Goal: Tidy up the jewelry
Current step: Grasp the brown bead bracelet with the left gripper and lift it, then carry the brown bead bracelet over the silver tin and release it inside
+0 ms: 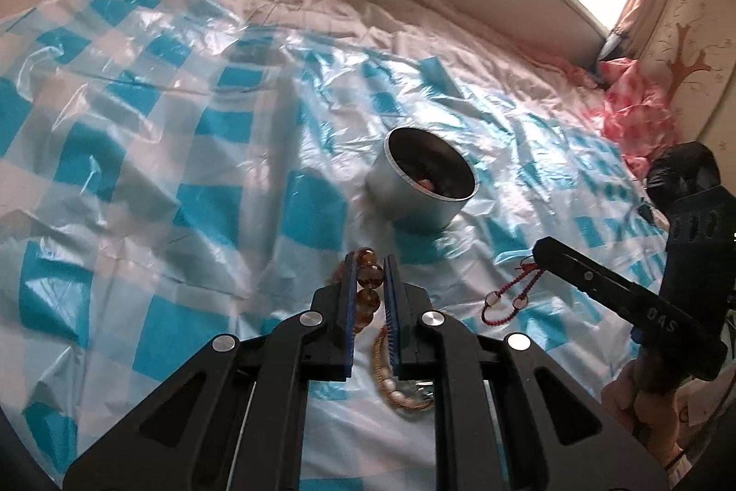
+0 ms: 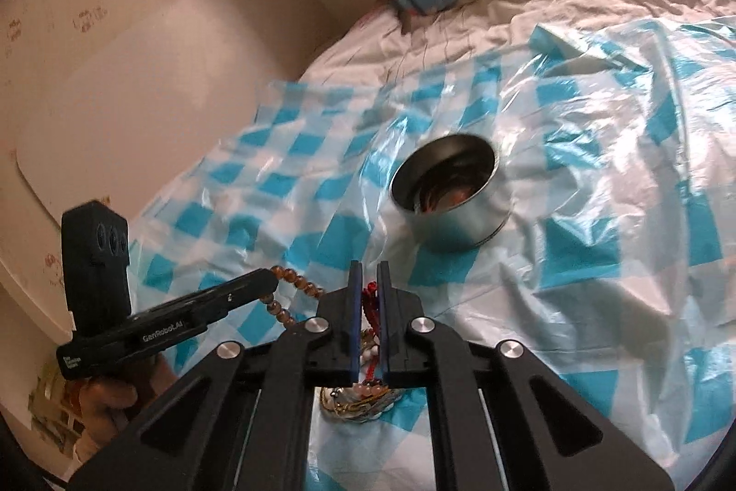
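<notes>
**Operator:** Reporting grip status first. I have the left gripper (image 1: pixel 371 288) clamped on the amber bead bracelet (image 1: pixel 368 281); its beads sit between the blue pads, and the loop trails toward the sheet on the far side of the fingers. I have the right gripper (image 2: pixel 369 297) closed on the red cord bracelet (image 2: pixel 371 309); in the left wrist view the cord hangs from the fingertips and its lower loops appear to touch the sheet.

**Supervisor:** Location of the container?

**Operator:** The metal tin (image 1: pixel 416 199) stands upright near the middle of the blue-checked plastic sheet (image 1: pixel 161 150), just beyond both grippers. The sheet covers the bed. The tin is open at the top.

**Supervisor:** Progress?

**Operator:** Partial, in my judgement. Something reddish and something pale already lie inside the tin; I cannot tell exactly which pieces. Two bracelets are gripped but not yet deposited. A pile of pearl and gold strands (image 1: pixel 400 385) lies on the sheet below the fingers, toward its near edge, not gripped.

**Supervisor:** Remaining steps?

**Operator:** As I judge it: carry each held bracelet over the tin rim, release, then collect the pile. Caution: the trailing loops could snag on the crinkled plastic or catch the rim.
</notes>
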The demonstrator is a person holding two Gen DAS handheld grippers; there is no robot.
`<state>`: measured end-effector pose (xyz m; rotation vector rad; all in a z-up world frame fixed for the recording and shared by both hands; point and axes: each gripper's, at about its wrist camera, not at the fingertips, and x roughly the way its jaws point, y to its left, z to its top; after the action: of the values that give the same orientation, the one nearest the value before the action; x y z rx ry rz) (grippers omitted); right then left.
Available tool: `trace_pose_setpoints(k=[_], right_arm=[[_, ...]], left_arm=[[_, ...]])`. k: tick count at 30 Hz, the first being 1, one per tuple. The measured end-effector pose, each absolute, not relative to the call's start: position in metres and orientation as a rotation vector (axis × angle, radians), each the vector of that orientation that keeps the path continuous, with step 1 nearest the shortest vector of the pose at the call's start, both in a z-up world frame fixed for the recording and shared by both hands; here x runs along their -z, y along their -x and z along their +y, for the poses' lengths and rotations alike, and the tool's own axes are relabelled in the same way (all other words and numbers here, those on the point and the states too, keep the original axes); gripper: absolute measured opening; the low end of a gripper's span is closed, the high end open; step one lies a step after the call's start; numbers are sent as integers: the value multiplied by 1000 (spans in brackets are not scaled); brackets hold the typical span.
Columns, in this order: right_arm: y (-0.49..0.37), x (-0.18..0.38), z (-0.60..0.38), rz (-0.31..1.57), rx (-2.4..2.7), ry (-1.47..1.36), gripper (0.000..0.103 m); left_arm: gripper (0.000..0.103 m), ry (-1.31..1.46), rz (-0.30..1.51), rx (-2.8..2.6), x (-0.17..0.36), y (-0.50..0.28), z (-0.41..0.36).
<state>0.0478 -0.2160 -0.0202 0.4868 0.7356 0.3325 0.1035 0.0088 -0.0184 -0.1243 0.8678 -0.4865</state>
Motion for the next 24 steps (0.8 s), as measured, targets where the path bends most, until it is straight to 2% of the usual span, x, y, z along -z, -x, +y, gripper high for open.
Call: trace_pose_setpoints(k=[13, 24], right_arm=[[-49, 11, -224, 673, -300, -464, 7], [-75, 0, -230, 630, -305, -465, 7]], left_arm=[[10, 160, 765, 573, 0, -108, -25], [10, 260, 755, 632, -8, -135, -48]])
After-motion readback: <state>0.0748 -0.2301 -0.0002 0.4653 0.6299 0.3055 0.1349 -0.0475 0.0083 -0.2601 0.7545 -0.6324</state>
